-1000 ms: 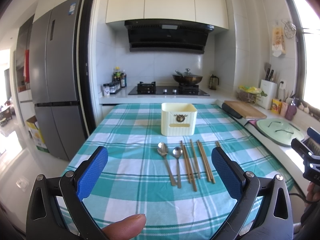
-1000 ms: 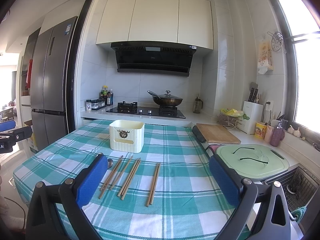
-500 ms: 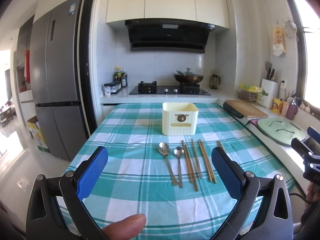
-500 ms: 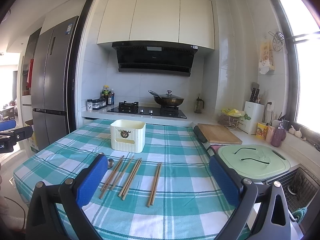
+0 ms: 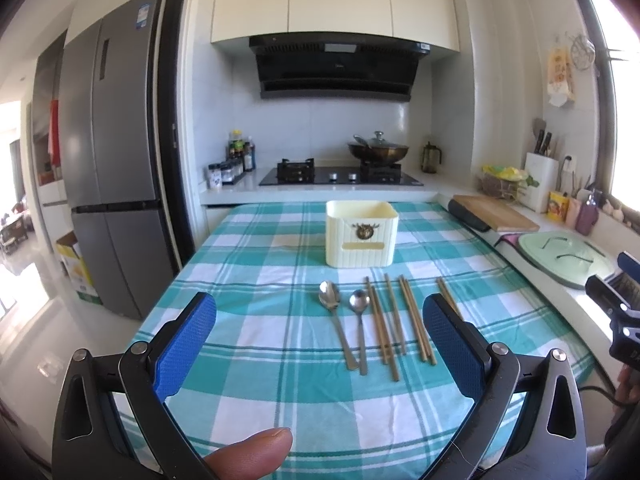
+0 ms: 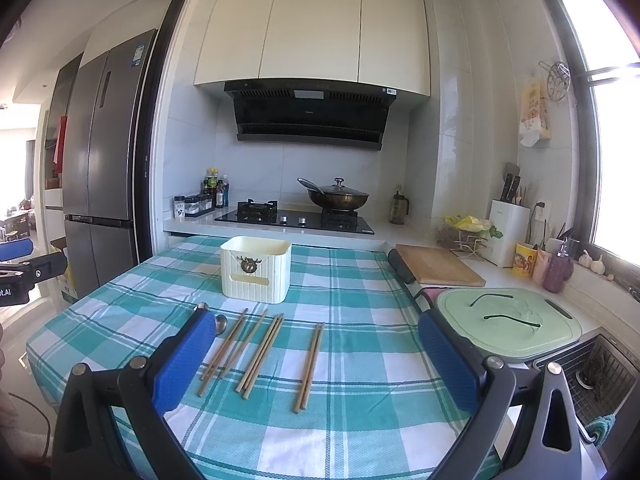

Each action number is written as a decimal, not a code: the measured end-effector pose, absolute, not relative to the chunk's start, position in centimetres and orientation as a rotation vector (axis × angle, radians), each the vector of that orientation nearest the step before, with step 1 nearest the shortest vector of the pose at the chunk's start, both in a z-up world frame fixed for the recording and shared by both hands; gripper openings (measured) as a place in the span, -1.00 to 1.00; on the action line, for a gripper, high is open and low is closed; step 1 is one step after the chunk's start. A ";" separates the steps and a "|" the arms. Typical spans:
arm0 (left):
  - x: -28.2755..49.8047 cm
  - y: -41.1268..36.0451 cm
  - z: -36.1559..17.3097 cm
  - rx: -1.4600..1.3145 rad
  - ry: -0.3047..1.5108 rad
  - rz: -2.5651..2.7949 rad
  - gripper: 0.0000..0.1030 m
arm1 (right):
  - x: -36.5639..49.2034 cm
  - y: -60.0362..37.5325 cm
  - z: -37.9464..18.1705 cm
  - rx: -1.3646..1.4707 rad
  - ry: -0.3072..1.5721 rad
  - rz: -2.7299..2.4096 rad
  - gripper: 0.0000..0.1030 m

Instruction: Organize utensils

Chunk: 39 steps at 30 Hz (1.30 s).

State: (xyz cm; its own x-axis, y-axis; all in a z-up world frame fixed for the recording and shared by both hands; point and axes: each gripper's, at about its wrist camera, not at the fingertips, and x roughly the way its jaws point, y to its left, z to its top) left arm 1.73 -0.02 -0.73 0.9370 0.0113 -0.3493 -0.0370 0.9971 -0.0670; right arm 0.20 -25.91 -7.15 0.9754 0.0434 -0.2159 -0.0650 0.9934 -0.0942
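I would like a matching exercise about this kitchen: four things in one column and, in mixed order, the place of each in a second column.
Things:
1. spoons
2. cream box
3. wok
4. wooden board

Places:
A. on the stove
B. on the counter right of the table
C. left of the chopsticks
D. behind the utensils on the checked cloth

Pairs: 1-C, 2-D, 3-A, 4-B

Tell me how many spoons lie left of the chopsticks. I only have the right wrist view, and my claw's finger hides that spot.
Observer: Two spoons, side by side left of the chopsticks, bowls toward the cream holder.
Operator: Is the left claw holding anything?
Observer: No. The left claw is open and empty, with the spoons ahead between its fingers.
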 end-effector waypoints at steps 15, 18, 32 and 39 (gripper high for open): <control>11.9 0.6 -6.6 -0.086 0.571 0.018 0.99 | 8.3 -27.7 -12.1 -0.118 0.399 0.012 1.00; 15.3 0.3 -9.0 -0.082 0.648 0.018 0.99 | 12.3 -28.6 -14.8 -0.132 0.493 0.006 1.00; 26.5 0.6 -16.3 -0.094 0.867 0.047 1.00 | 26.3 -29.7 -21.8 -0.111 0.820 0.027 1.00; 28.3 0.9 -17.8 -0.106 0.904 0.062 0.99 | 27.9 -29.5 -23.7 -0.091 0.882 0.037 1.00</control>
State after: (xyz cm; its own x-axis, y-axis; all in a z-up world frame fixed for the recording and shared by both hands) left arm 28.26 0.93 -17.80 0.6173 0.0092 -0.7866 -0.0989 0.9929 -0.0660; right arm 27.87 -29.54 -23.65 0.6352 -0.0055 -0.7723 -0.0698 0.9955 -0.0644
